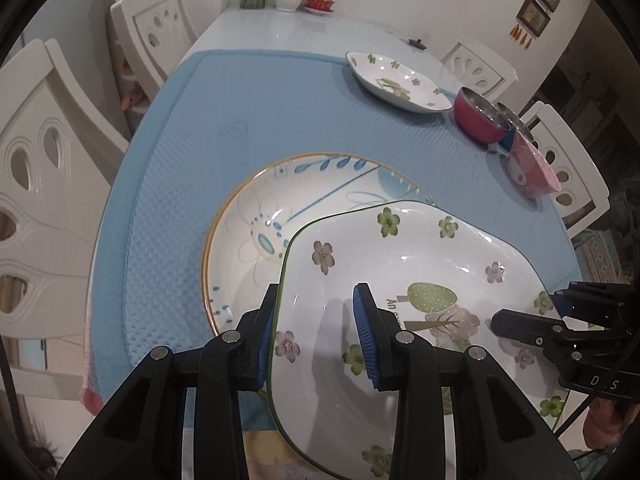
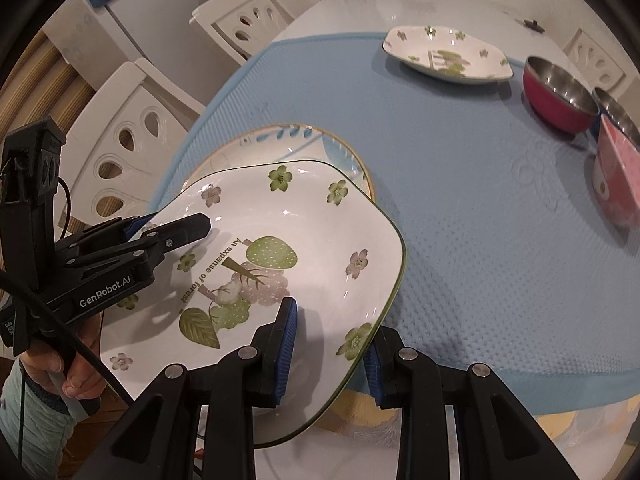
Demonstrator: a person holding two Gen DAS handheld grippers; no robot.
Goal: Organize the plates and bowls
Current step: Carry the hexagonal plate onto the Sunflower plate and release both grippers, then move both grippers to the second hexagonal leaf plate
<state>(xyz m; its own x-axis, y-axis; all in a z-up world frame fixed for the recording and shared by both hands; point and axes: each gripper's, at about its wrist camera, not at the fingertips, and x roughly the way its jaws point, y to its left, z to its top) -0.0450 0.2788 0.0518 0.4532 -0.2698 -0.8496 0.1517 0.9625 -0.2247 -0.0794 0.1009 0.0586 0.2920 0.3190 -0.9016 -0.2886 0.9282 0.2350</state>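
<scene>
Over the round blue-patterned plate (image 1: 256, 216) on the blue mat (image 1: 280, 100), both grippers carry a square floral plate (image 2: 280, 240) reading "An expanse of forest". The left gripper (image 1: 316, 340), marked "GenRobot.AI", and the right gripper (image 2: 330, 354) each clamp an opposite rim.

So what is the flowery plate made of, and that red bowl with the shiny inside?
The square flowery plate looks like glazed ceramic: glossy white with printed flowers and bright glints. The red bowl seems to be stainless steel inside, mirror-shiny and grey, with a red outer shell, maybe plastic or paint; I can't tell which.
</scene>
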